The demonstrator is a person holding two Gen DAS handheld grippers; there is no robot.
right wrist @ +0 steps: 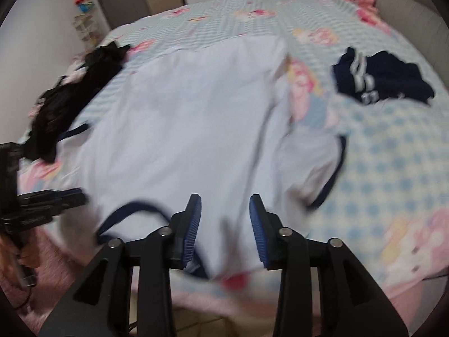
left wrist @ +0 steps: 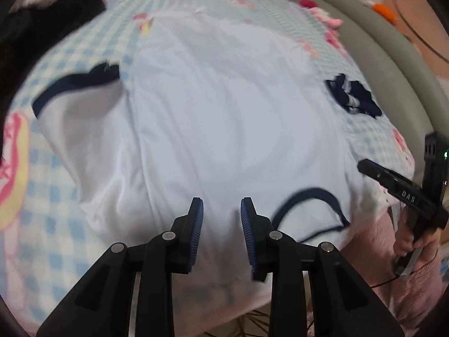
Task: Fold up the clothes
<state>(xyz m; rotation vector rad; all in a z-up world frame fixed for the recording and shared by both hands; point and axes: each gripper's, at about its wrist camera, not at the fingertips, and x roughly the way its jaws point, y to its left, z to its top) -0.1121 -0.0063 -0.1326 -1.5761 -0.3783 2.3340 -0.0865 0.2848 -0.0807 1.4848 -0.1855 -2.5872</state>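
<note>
Your left gripper [left wrist: 221, 210] sits with its blue-padded jaws parted and nothing between them, poised over the near edge of the white short-sleeved shirt with navy trim [left wrist: 224, 118], which lies spread flat across the middle of the bed covered in a blue-and-white checked sheet with pink cartoon prints [left wrist: 70, 56]. Your right gripper [right wrist: 225, 210] is likewise released, jaws apart over the same near hem, just right of the shirt's navy-edged neckline [right wrist: 132, 213]; whether its pads touch the cloth is lost in the blur. From the left wrist view your right gripper shows at the right edge, beside the shirt's near right corner, held in your right hand [left wrist: 412, 238]. The shirt's left sleeve [left wrist: 78, 95] fans out to the left, its navy cuff lying on the sheet. A crumpled navy garment with white stripes [right wrist: 381, 80] lies well apart to the far right, and a heap of black clothing [right wrist: 75, 90] lies at the far left, just beside the shirt's left edge. A padded grey bed frame [left wrist: 393, 70] curves along the right side.
</note>
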